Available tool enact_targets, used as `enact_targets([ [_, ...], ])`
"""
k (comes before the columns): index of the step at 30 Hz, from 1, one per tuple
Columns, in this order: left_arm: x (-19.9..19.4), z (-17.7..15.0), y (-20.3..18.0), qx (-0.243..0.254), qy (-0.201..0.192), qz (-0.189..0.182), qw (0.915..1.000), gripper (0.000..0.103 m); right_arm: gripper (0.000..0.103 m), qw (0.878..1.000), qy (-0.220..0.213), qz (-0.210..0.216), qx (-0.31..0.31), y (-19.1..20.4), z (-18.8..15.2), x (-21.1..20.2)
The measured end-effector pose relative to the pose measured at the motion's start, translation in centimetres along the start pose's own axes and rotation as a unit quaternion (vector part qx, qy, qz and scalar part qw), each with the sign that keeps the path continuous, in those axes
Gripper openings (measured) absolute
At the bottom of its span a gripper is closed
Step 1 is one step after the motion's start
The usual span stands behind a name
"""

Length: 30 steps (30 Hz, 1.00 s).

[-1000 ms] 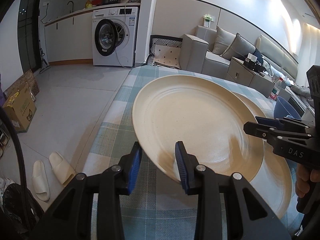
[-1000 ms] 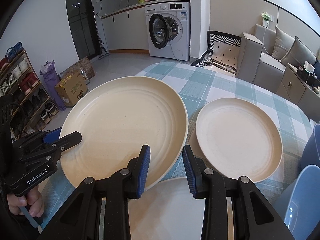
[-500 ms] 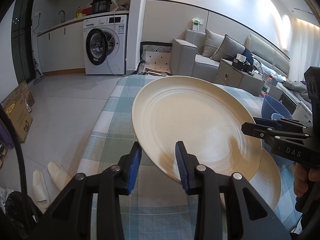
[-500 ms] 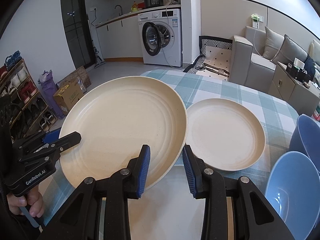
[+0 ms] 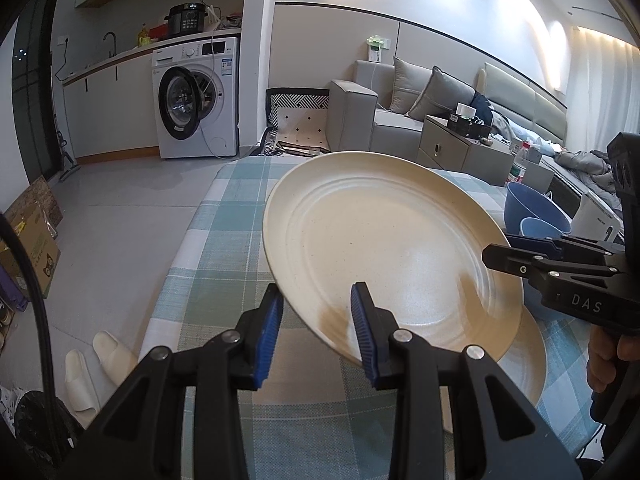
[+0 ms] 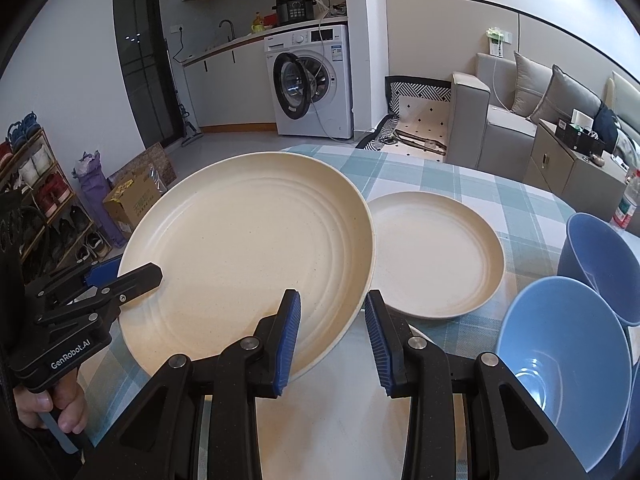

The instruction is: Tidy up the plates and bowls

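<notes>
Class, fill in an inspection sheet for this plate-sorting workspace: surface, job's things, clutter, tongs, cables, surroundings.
Surface: checked tablecloth.
Job's things: large cream plate lifted and tilted; smaller cream plate and two blue bowls on the cloth.
Clutter: nothing seen on the cloth.
Tongs: left tongs and right tongs each clamp the large plate's rim.
Cables: washing machine lead.
Surroundings: washing machine, sofa, shoe rack.

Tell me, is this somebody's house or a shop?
Most likely somebody's home, a small flat with one open room. There is a washing machine under a kitchen counter, a grey sofa with cushions, and a shoe rack by the wall.
</notes>
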<state>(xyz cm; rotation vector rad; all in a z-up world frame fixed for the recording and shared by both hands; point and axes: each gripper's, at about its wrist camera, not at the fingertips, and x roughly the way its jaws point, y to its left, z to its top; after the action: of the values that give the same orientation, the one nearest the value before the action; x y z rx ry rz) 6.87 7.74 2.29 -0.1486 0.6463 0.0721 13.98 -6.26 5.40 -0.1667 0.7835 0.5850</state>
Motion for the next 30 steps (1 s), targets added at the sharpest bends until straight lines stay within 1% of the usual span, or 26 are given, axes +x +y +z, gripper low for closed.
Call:
enact_targets([
  [8, -0.5, -0.1, -1.2, 0.008, 0.000, -0.015, 0.9999, 0.033, 0.034, 1.000, -0.009, -0.003, 0.017, -0.7, -1.2, -1.9],
  [17, -0.5, -0.3, -2.9, 0.027, 0.006, -0.025, 0.9993, 0.033, 0.034, 0.999, -0.013, -0.014, 0.031, -1.4, -2.7, -3.7],
  [30, -0.3, -1.0, -4.5, 0.038, 0.013, -0.038, 0.9985, 0.033, 0.034, 0.999, -0.015, -0.023, 0.045, -1.7, -4.2, -5.4],
])
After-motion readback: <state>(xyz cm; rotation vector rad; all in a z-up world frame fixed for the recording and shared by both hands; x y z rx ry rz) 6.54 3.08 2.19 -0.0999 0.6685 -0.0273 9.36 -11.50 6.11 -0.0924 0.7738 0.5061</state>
